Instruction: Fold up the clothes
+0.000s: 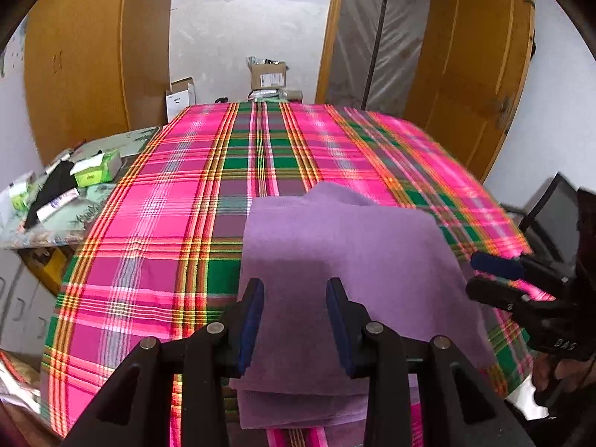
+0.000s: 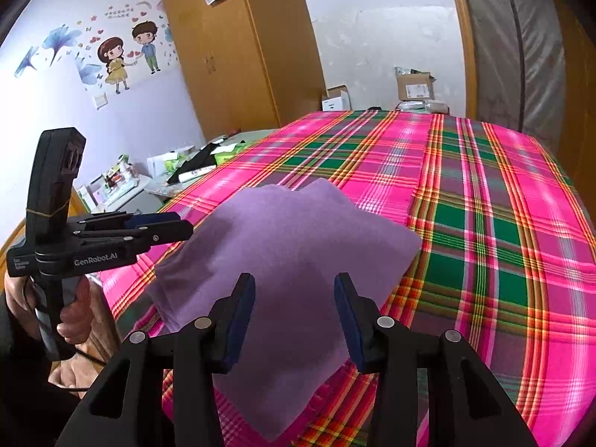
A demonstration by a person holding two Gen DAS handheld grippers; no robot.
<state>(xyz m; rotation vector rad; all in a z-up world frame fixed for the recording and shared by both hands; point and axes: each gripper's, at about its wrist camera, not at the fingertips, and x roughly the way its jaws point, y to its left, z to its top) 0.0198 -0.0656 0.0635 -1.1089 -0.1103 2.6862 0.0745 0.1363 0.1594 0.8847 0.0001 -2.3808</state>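
A purple cloth [image 1: 335, 253] lies folded in layers on the pink and green plaid bed cover [image 1: 160, 201], near its front edge. My left gripper [image 1: 296, 287] hovers over the cloth's near part, open, with nothing between its blue pads. At the cloth's right edge my right gripper [image 1: 473, 273] points in from the side, held by a hand. In the right wrist view the cloth [image 2: 298, 231] shows as a folded square on the plaid cover [image 2: 484, 223]. My right gripper [image 2: 294, 279] stands open above it, and the left gripper [image 2: 184, 223] sits at the cloth's left edge.
A low side table [image 1: 123, 141] left of the bed carries green boxes [image 1: 97, 167] and a black item. Cardboard boxes [image 1: 268, 74] stand past the bed's far end. A wooden wardrobe [image 2: 231, 48], a wooden door [image 1: 480, 74] and a dark chair [image 1: 551, 205] surround the bed.
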